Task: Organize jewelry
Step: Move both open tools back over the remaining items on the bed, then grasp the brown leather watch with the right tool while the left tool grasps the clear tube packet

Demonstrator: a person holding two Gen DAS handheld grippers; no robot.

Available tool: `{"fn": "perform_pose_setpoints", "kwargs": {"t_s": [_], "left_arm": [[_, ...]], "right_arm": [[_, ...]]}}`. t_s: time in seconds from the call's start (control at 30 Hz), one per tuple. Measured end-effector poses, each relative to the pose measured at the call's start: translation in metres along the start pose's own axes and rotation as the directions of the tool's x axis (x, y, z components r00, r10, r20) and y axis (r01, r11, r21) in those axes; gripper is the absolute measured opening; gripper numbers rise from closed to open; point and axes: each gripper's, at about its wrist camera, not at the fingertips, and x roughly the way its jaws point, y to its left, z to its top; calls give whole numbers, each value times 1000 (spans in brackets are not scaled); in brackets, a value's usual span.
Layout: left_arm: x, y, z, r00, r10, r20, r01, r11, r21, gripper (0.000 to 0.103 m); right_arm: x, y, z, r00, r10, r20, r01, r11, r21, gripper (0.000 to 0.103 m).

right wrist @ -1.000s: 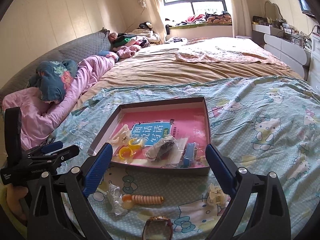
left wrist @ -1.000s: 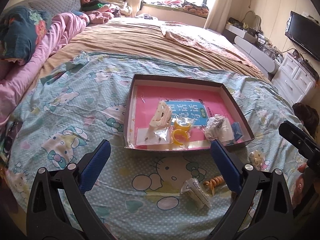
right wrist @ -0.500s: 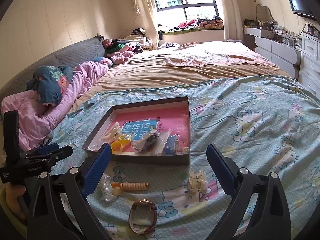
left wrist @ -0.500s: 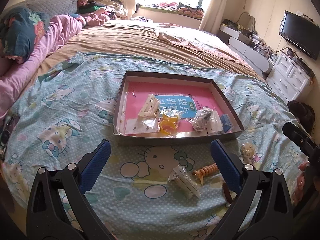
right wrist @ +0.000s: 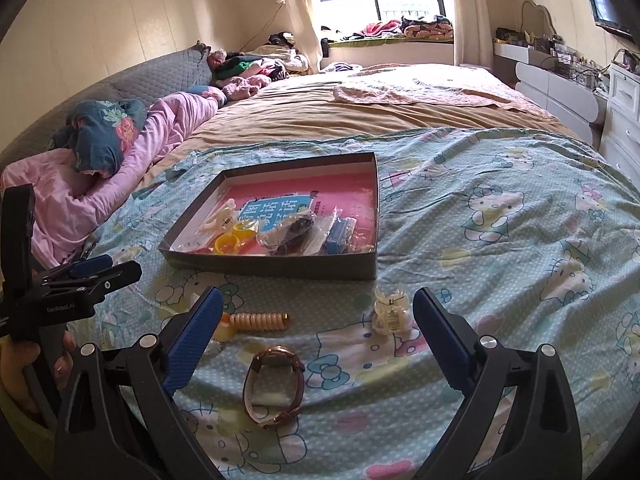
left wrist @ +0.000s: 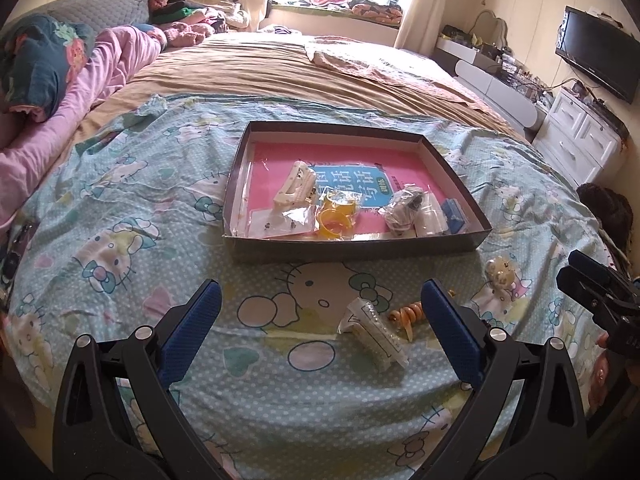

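A shallow dark box (left wrist: 352,246) (right wrist: 280,266) with a pink bottom lies on the patterned bedspread and holds a white hair clip (left wrist: 294,188), yellow rings (left wrist: 334,222), a bagged dark item (left wrist: 404,208) and a blue piece (left wrist: 454,212). In front of it lie a bagged clip (left wrist: 374,332), an orange spiral hair tie (right wrist: 260,321) (left wrist: 406,314), a pale claw clip (right wrist: 390,312) (left wrist: 500,272) and a brown-strap watch (right wrist: 274,386). My left gripper (left wrist: 322,326) is open above the bedspread. My right gripper (right wrist: 316,330) is open, with the watch between its fingers' line, untouched.
A pink quilt and a dark floral pillow (right wrist: 104,136) lie at the left. A tan blanket (left wrist: 304,76) covers the far bed. White drawers (left wrist: 580,140) and a TV (left wrist: 596,52) stand to the right. A hand (right wrist: 24,372) holds the left gripper's handle.
Both grippers have pulled back and lowered toward the near edge of the bed. The box looks farther off, and the watch has come fully into the right wrist view.
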Motion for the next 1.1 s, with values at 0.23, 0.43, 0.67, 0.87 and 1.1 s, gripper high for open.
{"fn": "perform_pose_setpoints", "kwargs": {"t_s": [0.23, 0.43, 0.67, 0.87, 1.1], "left_arm": [[8, -2, -16, 999, 7, -37, -6, 1000, 18, 93], [15, -5, -28, 998, 11, -62, -8, 999, 39, 93], [30, -14, -41, 994, 26, -106, -18, 997, 73, 93], [42, -24, -49, 990, 43, -133, -26, 991, 128, 93], [50, -21, -53, 986, 54, -157, -33, 990, 136, 93]], "right_arm": [[6, -3, -17, 999, -8, -48, 8, 1000, -6, 95], [12, -7, -28, 996, -10, -85, 10, 1000, -2, 95], [22, 4, -42, 990, 16, -137, -21, 999, -38, 95], [33, 11, -52, 985, 32, -170, -42, 997, -58, 95], [51, 17, -56, 975, 56, -216, -72, 995, -67, 88]]}}
